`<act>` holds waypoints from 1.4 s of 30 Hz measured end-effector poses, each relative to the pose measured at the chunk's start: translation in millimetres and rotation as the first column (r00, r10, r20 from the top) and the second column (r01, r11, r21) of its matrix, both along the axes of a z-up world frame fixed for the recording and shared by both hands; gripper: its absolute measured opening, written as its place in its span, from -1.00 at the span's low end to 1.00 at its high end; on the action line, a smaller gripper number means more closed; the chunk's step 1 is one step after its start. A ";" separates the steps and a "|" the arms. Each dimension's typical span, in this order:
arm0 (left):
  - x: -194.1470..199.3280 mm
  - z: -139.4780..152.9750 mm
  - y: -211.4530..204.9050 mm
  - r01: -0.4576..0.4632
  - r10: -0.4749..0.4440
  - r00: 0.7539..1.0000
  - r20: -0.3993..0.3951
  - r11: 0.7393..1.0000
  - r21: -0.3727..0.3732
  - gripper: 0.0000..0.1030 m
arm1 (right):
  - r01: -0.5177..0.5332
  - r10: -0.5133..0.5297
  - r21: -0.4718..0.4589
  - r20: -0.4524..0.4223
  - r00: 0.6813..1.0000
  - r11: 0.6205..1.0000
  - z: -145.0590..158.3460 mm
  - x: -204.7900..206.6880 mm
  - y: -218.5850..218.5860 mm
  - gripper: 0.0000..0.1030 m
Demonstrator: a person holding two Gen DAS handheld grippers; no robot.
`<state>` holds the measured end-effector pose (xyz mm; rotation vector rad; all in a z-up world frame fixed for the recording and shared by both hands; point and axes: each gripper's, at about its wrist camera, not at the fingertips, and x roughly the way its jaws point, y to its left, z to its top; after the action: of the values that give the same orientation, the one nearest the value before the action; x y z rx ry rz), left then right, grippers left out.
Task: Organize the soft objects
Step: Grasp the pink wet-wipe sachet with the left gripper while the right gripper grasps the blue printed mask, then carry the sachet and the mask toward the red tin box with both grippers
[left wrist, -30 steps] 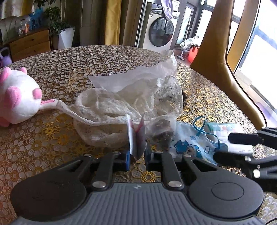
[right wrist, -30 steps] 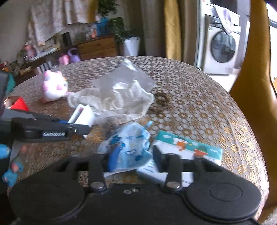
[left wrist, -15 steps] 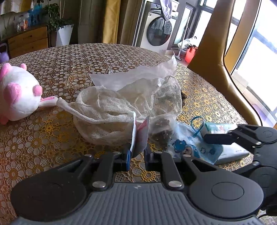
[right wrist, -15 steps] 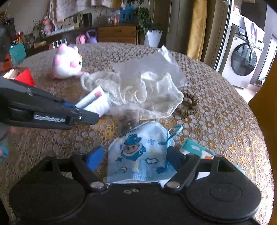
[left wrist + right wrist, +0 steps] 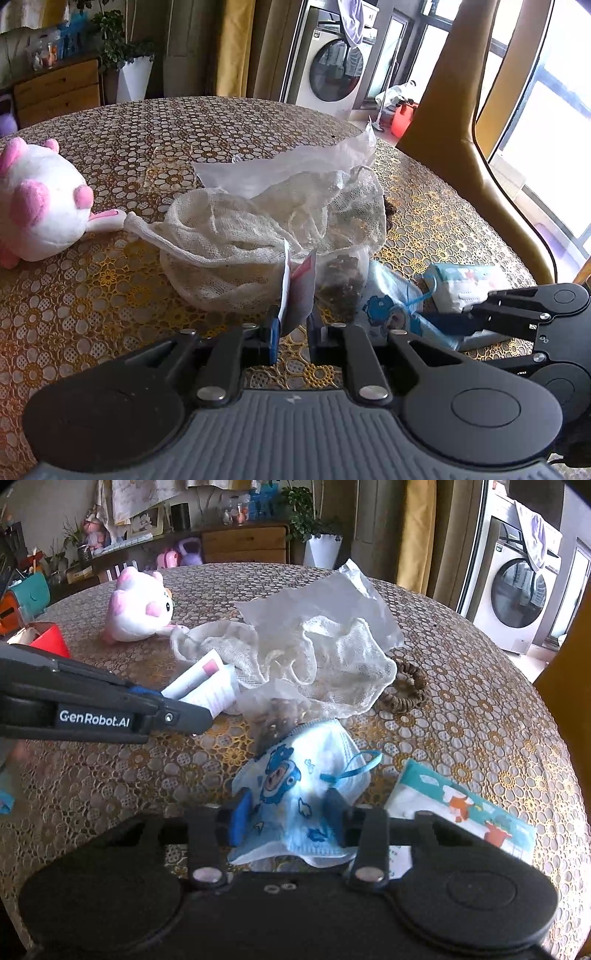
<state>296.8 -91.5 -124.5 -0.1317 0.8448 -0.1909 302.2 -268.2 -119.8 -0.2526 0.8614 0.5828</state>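
On the gold lace-patterned table (image 5: 110,280) lies a white mesh bag (image 5: 240,236) (image 5: 306,657). My left gripper (image 5: 293,332) (image 5: 199,720) is shut on a white and pink packet (image 5: 299,291) (image 5: 207,686) just in front of that bag. A blue cartoon face mask (image 5: 291,775) (image 5: 391,310) sits between the jaws of my right gripper (image 5: 286,812) (image 5: 454,321). These jaws are closing, and their pads press its bunched sides. A white and pink plush toy (image 5: 40,206) (image 5: 136,605) rests at the far left.
A clear plastic bag (image 5: 295,166) lies behind the mesh bag, and a small bag of brown bits (image 5: 280,709) in front. A tissue pack (image 5: 461,812) is at the right, a brown scrunchie (image 5: 406,690) further back. A tan chair (image 5: 461,147) stands beyond the table's edge.
My right gripper moved forward and down over the mask, spread wide, then closed on its sides. My left gripper stayed put with the packet.
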 end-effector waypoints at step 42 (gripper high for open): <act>-27.8 13.3 -6.5 0.157 -0.166 0.983 0.077 0.981 0.117 0.59 | 0.093 -0.086 0.149 -0.054 0.995 0.984 39.5 -62.2 -28.5 -0.86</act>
<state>269.0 -98.0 -111.2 0.0489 0.7784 -0.2998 240.0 -296.7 -80.3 -0.0616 0.8652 0.5688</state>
